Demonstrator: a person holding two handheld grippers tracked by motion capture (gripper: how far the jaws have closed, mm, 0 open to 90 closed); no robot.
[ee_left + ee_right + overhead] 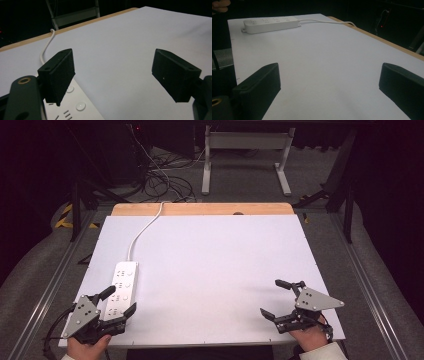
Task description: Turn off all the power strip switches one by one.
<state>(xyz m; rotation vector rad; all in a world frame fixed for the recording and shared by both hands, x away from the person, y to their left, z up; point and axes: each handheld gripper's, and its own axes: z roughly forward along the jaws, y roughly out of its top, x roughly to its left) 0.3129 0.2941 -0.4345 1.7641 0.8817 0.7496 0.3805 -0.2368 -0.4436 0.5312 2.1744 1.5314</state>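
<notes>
A white power strip (122, 286) lies on the left side of the white table top (210, 265), its white cord (142, 231) running to the far edge. My left gripper (120, 301) hovers over the strip's near end, jaws wide apart and nothing between them; in the left gripper view (113, 77) the strip (72, 110) shows under the left jaw. At the near right, my right gripper (275, 298) stands open above bare table. The right gripper view (329, 87) has the strip (270, 24) lying far off at the upper left.
A wooden strip (200, 209) borders the table's far edge. Beyond it stand a white metal frame (245, 150) and loose cables (160, 180) on the floor. Metal rails (370, 295) run along both sides of the table.
</notes>
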